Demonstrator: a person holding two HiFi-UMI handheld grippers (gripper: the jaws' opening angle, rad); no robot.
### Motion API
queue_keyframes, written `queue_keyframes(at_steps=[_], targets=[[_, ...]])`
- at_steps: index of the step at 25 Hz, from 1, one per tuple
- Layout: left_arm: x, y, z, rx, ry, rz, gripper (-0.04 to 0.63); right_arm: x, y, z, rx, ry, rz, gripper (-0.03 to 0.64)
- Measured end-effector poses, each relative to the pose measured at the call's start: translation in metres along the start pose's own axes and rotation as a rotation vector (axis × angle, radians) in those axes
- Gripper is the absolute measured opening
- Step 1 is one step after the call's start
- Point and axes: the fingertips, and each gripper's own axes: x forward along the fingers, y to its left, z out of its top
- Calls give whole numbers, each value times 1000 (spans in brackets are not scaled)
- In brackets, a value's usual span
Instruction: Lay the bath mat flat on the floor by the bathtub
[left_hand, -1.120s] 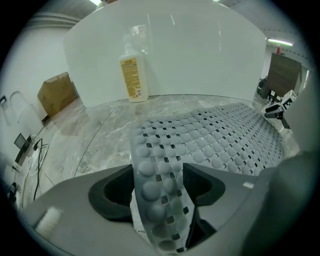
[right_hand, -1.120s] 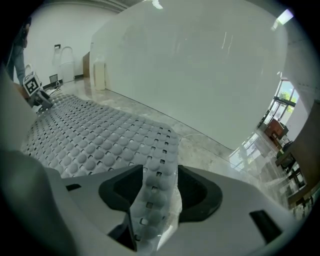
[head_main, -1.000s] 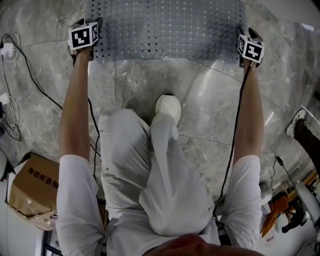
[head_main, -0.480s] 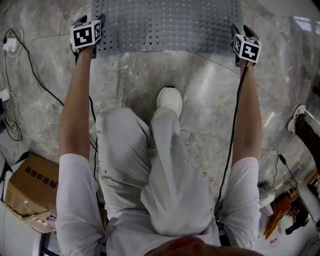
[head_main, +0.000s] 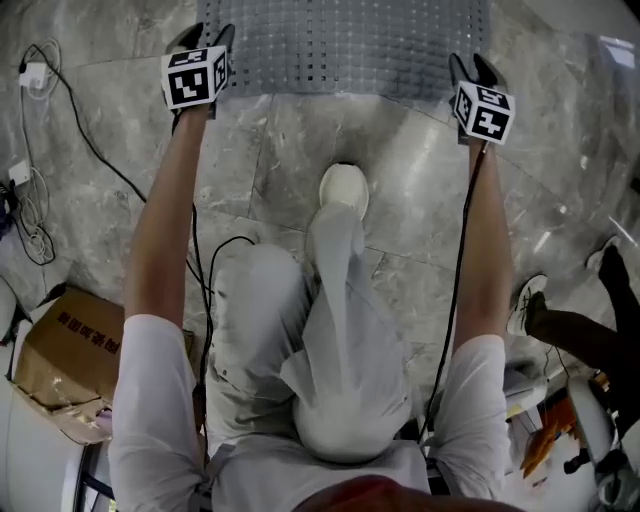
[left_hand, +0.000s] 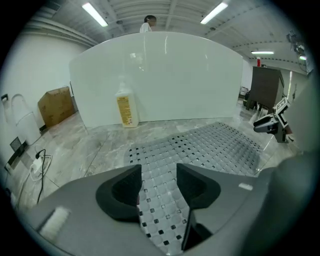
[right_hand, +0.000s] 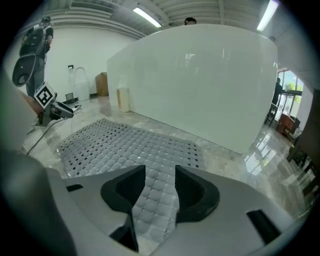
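The bath mat (head_main: 340, 45) is a grey, flexible rectangular sheet. Its surface is a grid of raised rounded squares with rows of small square holes. It lies flat on the floor (head_main: 300, 150), which is polished grey marble-pattern tile. A strip of bare tile separates the mat from the bathtub (left_hand: 165, 75), which has a smooth, glossy white curved wall.

The left gripper (left_hand: 159, 172) hangs over the mat's near left corner. The right gripper (right_hand: 160, 172) hangs over the near right corner. Both have matte black, cupped jaws that stand spread and have just been closing. The mat's texture shows through each gap, but neither pair clamps it.

A white plastic bottle (left_hand: 126, 107) with a yellow label stands upright at the foot of the tub wall.
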Motion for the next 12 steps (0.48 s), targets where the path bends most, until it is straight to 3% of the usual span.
queue_keyframes(at_steps=[6, 12], targets=[[-56, -33, 27, 18, 15, -30, 210, -68, 40, 20, 27, 15, 84, 187], [-142, -66, 80, 29, 28, -88, 190, -158, 49, 74, 55, 31, 129, 187]])
